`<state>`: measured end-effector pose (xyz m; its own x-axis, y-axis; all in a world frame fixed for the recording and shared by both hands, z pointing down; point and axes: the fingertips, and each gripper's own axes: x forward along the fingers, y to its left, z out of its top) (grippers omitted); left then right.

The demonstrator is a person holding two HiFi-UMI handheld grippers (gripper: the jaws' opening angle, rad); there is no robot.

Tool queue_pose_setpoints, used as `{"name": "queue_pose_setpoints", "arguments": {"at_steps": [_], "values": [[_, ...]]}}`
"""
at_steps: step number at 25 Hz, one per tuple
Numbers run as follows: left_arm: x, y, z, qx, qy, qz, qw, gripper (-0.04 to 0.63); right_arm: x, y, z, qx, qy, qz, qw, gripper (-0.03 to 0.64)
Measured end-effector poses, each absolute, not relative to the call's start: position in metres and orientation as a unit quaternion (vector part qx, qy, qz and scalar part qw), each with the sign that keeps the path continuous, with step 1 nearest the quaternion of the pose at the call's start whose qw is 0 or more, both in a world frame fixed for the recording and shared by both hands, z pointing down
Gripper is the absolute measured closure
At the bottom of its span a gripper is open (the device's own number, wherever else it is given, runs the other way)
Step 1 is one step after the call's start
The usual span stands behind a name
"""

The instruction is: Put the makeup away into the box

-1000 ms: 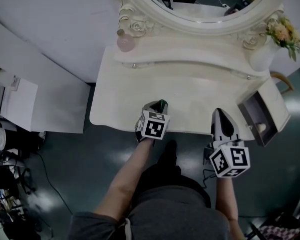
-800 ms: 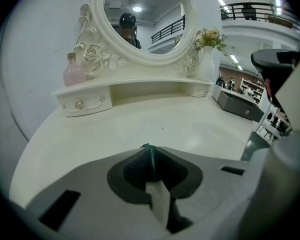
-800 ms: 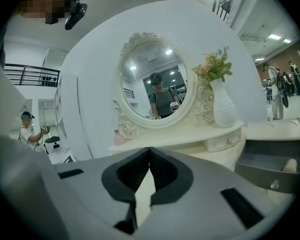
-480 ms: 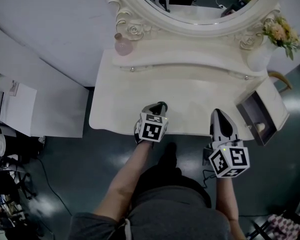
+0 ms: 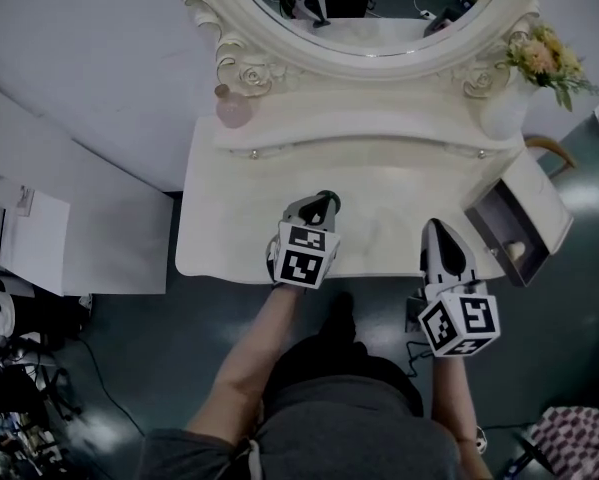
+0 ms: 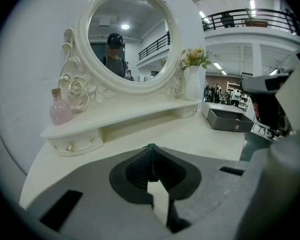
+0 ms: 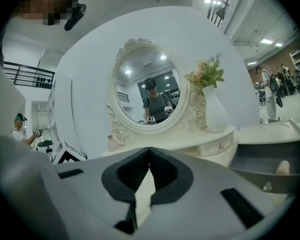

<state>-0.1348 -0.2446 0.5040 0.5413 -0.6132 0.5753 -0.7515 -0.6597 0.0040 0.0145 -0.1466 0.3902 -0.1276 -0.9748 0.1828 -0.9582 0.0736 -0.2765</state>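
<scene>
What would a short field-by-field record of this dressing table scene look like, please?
Surface: cream dressing table
Back: oval mirror
Shelf, left end: pink bottle
Shelf, right end: white vase with flowers
Box: dark open box at the table's right end, small pale item inside
Left: left gripper, jaws together, over the table's front middle; a tiny green bit shows at the tips
Right: right gripper, jaws together, nothing between them, at the front edge near the box
</scene>
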Motion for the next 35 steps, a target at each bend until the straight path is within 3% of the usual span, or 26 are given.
{"name": "queue_pose_setpoints", "arguments": {"at_steps": [14,35], "values": [[-0.05,-0.259,0.448,0.921,-0.304,0.232,0.074,0.589,0.062,-0.133,0.383,-0.721,0.674,-0.156,0.04,0.612],[0.077,-0.215,0.438,0.963,-0.145,0.223,0.049,0.589,0.125,-0.068,0.393,-0.812,0.557,-0.168,0.053,0.612]]}}
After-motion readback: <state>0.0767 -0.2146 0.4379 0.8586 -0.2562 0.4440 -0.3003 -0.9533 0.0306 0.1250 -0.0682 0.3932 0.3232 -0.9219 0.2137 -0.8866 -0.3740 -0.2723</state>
